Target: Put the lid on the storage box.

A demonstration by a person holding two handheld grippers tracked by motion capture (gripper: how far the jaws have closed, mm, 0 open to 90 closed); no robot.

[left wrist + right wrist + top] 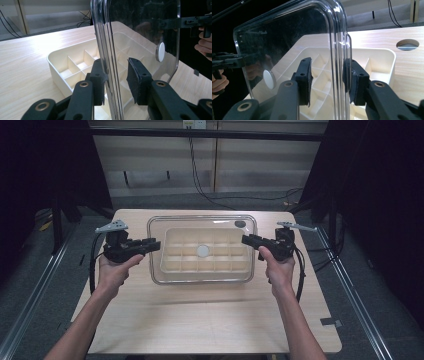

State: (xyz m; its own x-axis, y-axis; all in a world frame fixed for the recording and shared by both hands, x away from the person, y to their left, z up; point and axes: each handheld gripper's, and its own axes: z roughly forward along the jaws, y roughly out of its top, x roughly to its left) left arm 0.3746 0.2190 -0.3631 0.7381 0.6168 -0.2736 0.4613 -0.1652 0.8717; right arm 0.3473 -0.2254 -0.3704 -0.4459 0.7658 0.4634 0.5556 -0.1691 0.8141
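Clear lid (202,249) sits level above the cream divided tray (172,251), centre of the wooden table (200,320), long axis running left-right across the table, flat face up. White round knob (202,251) at lid centre. Lid overhangs the tray on all sides in the high view. Left gripper (152,245) comes in from the lid's left short edge, right gripper (247,239) from the right short edge, both pointing inward toward each other. Left gripper view: lid (140,30) edge-on between the jaws, left pad touching or just beside the rim, right pad with a visible gap, so jaws narrow but not clamped. Knob (160,51) visible through the plastic, tray (62,67) behind with its compartments. Right gripper view: lid (287,42) rim between the jaws, right pad on or just beside the rim, left pad clearly off it; narrow gap, not clamped as far as I can tell. Knob (269,79) and tray (382,53) visible there, plus a round hole (407,44) in the tabletop beyond the tray. No readable writing, labels or brand marks on lid, tray or grippers. Each hand wraps its gripper handle: left hand (114,270), right hand (279,267).
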